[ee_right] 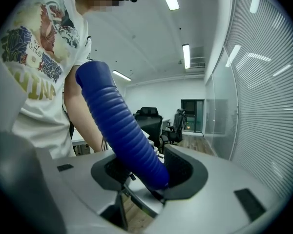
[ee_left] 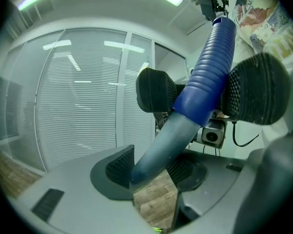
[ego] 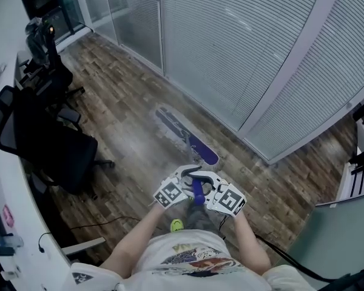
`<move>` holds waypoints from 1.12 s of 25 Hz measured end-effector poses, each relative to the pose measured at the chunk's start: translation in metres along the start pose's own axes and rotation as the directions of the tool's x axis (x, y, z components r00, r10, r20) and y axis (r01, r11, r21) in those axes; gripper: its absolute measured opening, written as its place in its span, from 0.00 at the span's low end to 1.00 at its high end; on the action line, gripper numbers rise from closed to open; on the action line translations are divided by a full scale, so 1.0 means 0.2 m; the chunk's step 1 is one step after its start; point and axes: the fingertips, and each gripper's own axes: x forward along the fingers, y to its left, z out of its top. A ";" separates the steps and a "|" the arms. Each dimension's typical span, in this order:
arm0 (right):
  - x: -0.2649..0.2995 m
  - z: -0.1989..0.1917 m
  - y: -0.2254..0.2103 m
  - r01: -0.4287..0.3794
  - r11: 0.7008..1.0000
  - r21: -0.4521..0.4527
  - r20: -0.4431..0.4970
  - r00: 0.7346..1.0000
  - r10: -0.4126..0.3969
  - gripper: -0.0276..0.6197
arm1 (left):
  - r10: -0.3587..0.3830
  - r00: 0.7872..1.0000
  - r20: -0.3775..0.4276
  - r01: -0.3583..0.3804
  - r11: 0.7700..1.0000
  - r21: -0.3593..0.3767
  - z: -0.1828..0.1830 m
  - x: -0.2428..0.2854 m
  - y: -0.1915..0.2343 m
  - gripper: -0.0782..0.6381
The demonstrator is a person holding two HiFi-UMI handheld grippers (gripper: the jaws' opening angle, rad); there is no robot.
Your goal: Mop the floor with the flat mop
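Far to the left of both grippers, a black chair [ego: 54,144] stands by a white desk [ego: 9,190]. Next comes the left gripper [ego: 183,188]. In the left gripper view this gripper [ee_left: 151,168] has its jaws pressed on the grey shaft [ee_left: 168,143] of the mop, just under the blue grip [ee_left: 212,67]. The shaft runs forward and down from the jaws to the mop head [ego: 183,132]. The head lies flat on the wood floor [ego: 124,96] ahead of the grippers and looks blurred. Just beside the left one, the right gripper [ego: 209,190] holds the mop higher up. In the right gripper view its jaws [ee_right: 146,172] pinch the ribbed blue grip [ee_right: 119,126], which slants up toward the person's shirt [ee_right: 34,57]. Beyond the grippers and to their right stands a glass wall with grey blinds [ego: 249,47].
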 end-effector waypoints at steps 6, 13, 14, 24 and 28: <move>-0.03 -0.01 0.20 0.015 1.000 0.004 -0.016 1.000 -0.015 0.33 | -0.021 1.000 -0.008 0.021 1.000 0.007 -0.02 -0.09 -0.19 0.34; -0.18 -0.03 0.46 0.016 1.000 0.025 -0.023 1.000 -0.015 0.33 | -0.022 1.000 -0.016 0.022 1.000 0.001 -0.03 -0.13 -0.49 0.34; -0.21 -0.03 0.50 0.013 1.000 0.025 -0.025 1.000 -0.012 0.33 | -0.020 1.000 -0.016 0.020 1.000 0.000 -0.03 -0.13 -0.54 0.34; -0.68 -0.07 1.03 -0.026 0.999 0.043 -0.009 1.000 0.026 0.33 | 0.017 0.999 -0.037 -0.017 1.000 -0.010 0.02 -0.09 -1.23 0.35; -0.95 -0.10 1.33 -0.056 0.997 0.055 -0.007 0.998 0.057 0.33 | 0.034 0.999 -0.034 -0.034 0.999 -0.011 0.05 -0.05 -1.61 0.35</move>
